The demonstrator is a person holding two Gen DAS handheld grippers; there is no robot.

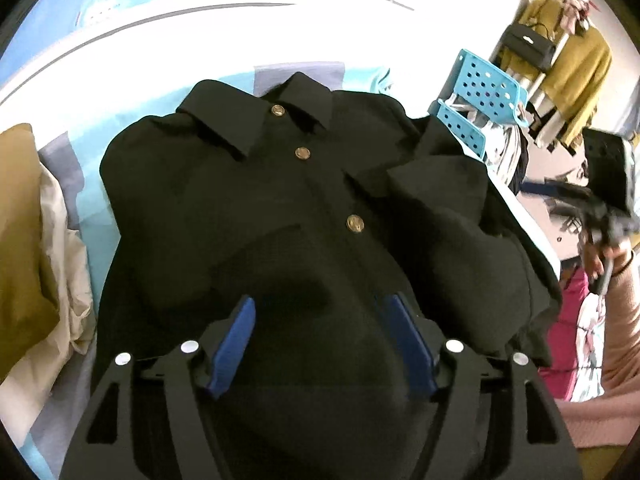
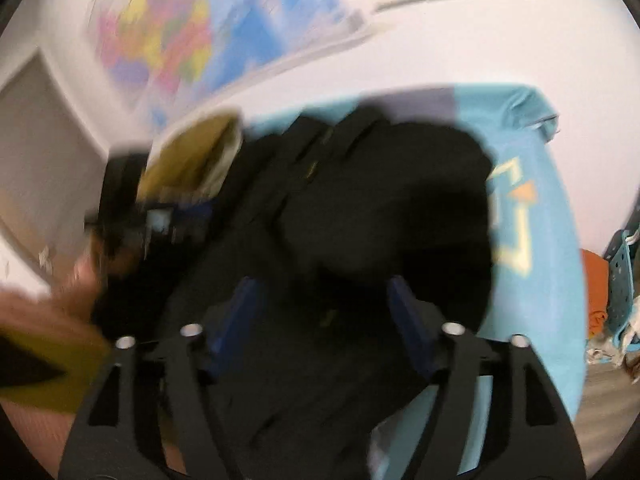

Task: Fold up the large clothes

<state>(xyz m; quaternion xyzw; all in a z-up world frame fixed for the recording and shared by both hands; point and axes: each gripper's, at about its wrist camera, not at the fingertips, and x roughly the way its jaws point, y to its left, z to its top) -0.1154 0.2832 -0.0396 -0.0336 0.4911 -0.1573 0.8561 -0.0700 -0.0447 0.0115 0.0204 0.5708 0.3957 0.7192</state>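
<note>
my left gripper [image 1: 316,312] hung over 1 black shirt [image 1: 248,208], its 2 blue pads [image 1: 236,332] spread wide with only cloth lying below them, nothing pinched. the shirt lay front up on 1 light blue sheet [image 1: 92,216], collar away from me, with 3 gold buttons [image 1: 355,223] showing down the placket and 1 sleeve folded in over the chest. 1 heap of mustard and cream cloth [image 1: 36,240] sat just beside it. 1 blue perforated basket [image 1: 486,86] stood past its far edge. my right gripper [image 2: 324,300] was blurred, 2 pads apart above the dark cloth, gripping nothing i could make out. 1 coloured map [image 2: 168,36] hung on the wall.
</note>
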